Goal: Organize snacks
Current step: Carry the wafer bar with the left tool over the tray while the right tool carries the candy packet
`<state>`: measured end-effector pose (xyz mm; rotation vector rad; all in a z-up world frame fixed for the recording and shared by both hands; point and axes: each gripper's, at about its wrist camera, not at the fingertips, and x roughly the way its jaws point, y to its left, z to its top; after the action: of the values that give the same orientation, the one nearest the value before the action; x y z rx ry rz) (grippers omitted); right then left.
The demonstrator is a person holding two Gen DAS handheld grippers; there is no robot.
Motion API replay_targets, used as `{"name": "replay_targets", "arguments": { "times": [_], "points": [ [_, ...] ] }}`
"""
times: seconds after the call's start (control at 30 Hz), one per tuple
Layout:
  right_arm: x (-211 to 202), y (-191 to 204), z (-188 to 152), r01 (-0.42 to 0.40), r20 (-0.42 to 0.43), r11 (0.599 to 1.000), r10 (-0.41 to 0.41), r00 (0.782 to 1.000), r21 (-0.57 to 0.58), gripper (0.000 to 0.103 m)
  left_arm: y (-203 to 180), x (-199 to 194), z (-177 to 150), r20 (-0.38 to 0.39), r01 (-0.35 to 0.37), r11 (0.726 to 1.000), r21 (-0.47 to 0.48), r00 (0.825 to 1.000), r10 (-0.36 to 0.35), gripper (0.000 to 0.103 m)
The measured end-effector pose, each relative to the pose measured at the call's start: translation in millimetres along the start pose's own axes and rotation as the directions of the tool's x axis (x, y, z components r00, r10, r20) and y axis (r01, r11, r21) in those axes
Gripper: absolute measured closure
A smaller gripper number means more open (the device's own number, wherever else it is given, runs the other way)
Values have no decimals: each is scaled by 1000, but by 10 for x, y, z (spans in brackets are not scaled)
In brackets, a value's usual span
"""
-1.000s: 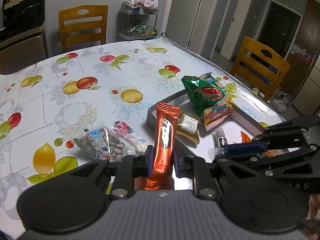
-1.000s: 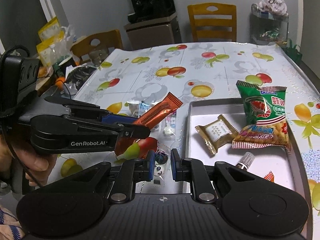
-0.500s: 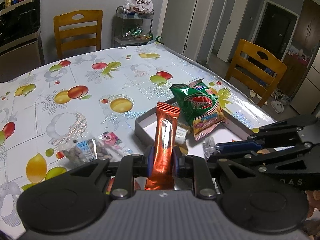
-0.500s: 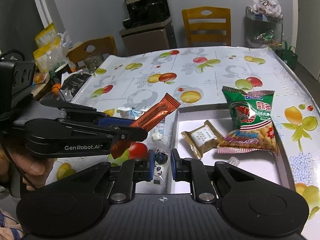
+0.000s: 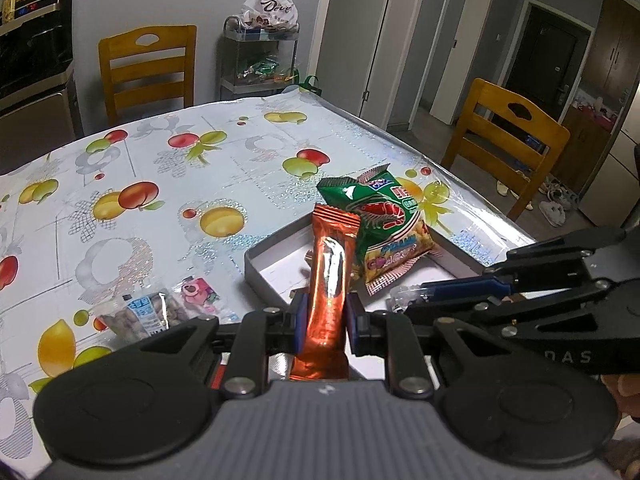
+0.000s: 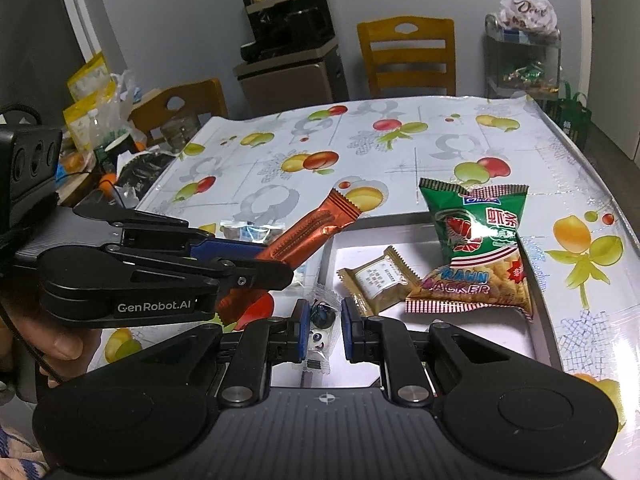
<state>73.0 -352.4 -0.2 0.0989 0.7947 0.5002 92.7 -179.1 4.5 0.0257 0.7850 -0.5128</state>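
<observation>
A big table [image 5: 240,152] with a shiny cloth full of painted fruit fills most of both views. Wooden chairs [image 5: 148,68] stand around it, and a metal rack [image 5: 260,60] with a white bag on top stands by the wall. On the table sits a flat grey tray [image 6: 536,320] with low walls. Inside the tray lies a green bag of prawn crackers [image 6: 476,248], leaning on the far wall of the tray. Just beside it in the tray lies a small gold packet [image 6: 378,282]. The left gripper [image 5: 323,318] is squeezed tight on a long orange snack bar [image 5: 330,276]. The bar sticks up from between the pads, is in the air, and is over the near left edge of the tray. In the right wrist view the bar [image 6: 308,232] points up toward the tray from the left. The right gripper [image 6: 323,330] has its pads close together, and they hold nothing. Under it lies a small clear candy wrapper [image 6: 320,320] on the table, just outside the tray; it looks like it is between the pads, but it is lower down and they do not touch it. To the left of the tray on the table lies a clear bag of nuts [image 5: 140,316], and a little pink candy [image 5: 194,292] lies beside it.
</observation>
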Motion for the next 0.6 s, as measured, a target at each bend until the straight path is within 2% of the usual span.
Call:
{"name": "replay_targets", "arguments": {
  "times": [0.6],
  "points": [
    [-158, -325, -57, 59, 19, 997, -60, 998, 54, 84, -295, 215, 136, -17, 47, 998, 50, 999, -46, 87]
  ]
}}
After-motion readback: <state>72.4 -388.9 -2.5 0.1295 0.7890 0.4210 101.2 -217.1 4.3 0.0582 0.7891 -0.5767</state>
